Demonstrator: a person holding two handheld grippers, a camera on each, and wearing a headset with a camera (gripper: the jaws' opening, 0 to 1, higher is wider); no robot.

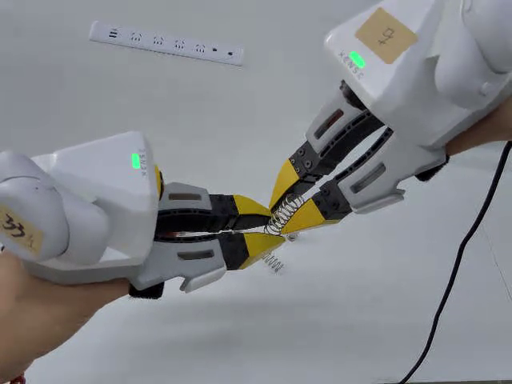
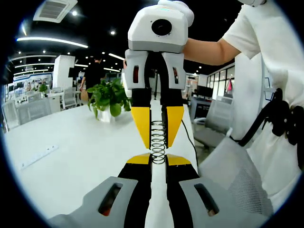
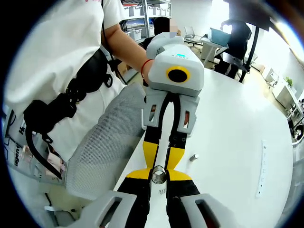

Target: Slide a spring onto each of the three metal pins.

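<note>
One spring (image 2: 157,137) gripped by right tool (image 3: 159,175), its end at tips of narrow left tool (image 2: 158,160).

White bench (image 1: 160,104) carrying few items. Power strip (image 1: 166,43) lying flat near far edge. Black cable (image 1: 460,264) trailing across right side. Loose spring (image 1: 274,262) lying on surface near centre. Small metal pin (image 3: 194,156) sitting near it. Potted plant (image 2: 109,97) standing at far end.
</note>
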